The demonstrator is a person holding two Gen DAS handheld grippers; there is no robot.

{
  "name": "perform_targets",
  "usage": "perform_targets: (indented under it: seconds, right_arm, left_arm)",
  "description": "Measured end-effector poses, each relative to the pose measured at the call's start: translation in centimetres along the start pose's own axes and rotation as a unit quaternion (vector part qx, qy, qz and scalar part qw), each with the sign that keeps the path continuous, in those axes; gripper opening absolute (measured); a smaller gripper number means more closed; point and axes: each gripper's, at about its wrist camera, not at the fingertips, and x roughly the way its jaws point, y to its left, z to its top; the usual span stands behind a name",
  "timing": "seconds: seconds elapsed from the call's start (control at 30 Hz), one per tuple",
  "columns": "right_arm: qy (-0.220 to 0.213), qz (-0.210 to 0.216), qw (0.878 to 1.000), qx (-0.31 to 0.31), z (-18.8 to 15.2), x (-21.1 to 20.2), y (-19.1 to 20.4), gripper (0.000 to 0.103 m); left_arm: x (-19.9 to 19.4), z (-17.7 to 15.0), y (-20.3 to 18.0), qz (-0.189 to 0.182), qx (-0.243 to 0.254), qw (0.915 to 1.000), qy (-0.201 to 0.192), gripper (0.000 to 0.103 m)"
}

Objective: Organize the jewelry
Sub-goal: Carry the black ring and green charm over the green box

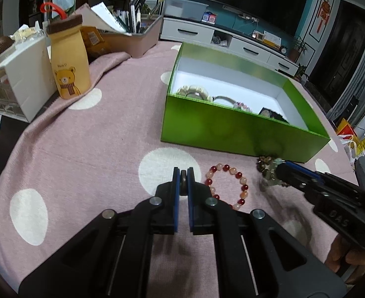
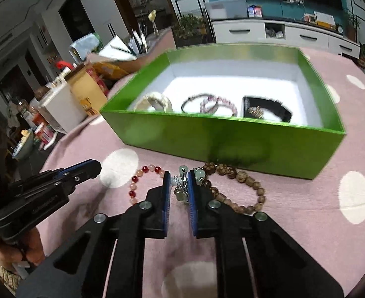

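Note:
My right gripper (image 2: 179,176) is shut on a pale green bead bracelet (image 2: 180,182) with silver charms, just in front of the green box (image 2: 232,139). Touching that bracelet, a brown wooden bead bracelet (image 2: 234,190) lies on the pink cloth. A red and peach bead bracelet (image 1: 228,186) lies to the left, beside my left gripper (image 1: 183,171). That gripper is shut over a white dot, with a dark patch I cannot identify in the slit between its tips. The box holds a cream bangle (image 2: 155,101), a silver bangle with a pink bead bracelet (image 2: 212,104) and a black piece (image 2: 266,109).
A yellow bear bottle (image 1: 69,62), a white drawer unit (image 1: 21,82) and a pink organiser with pens and papers (image 1: 137,37) stand at the table's far left. The pink dotted cloth (image 1: 95,149) covers the round table. A hand (image 2: 21,250) holds the left gripper.

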Motion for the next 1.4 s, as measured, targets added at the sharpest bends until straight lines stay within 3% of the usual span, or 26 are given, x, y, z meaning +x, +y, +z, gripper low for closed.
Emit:
perform_targets:
  seconds: [0.43, 0.83, 1.17, 1.4]
  right_arm:
    - [-0.099, 0.058, 0.993, 0.009, 2.3, -8.8, -0.7, 0.013]
    - [-0.175, 0.05, 0.983, -0.018, 6.8, -14.5, -1.2, 0.013]
    - [-0.188, 0.022, 0.982, -0.023, 9.3, -15.3, -2.7, 0.013]
    - [-0.166, 0.019, 0.986, -0.012, 11.2, -13.5, -4.5, 0.013]
  left_arm:
    - [-3.5, 1.8, -2.1, -0.012, 0.016, 0.9994, -0.029, 0.005]
    - [-6.8, 6.1, -5.7, -0.024, 0.054, 0.9956, -0.072, 0.005]
    - [-7.5, 11.2, -8.8, -0.037, 0.075, 0.992, -0.095, 0.005]
    - [-5.6, 14.2, -10.3, -0.058, 0.077, 0.9922, -0.078, 0.005]
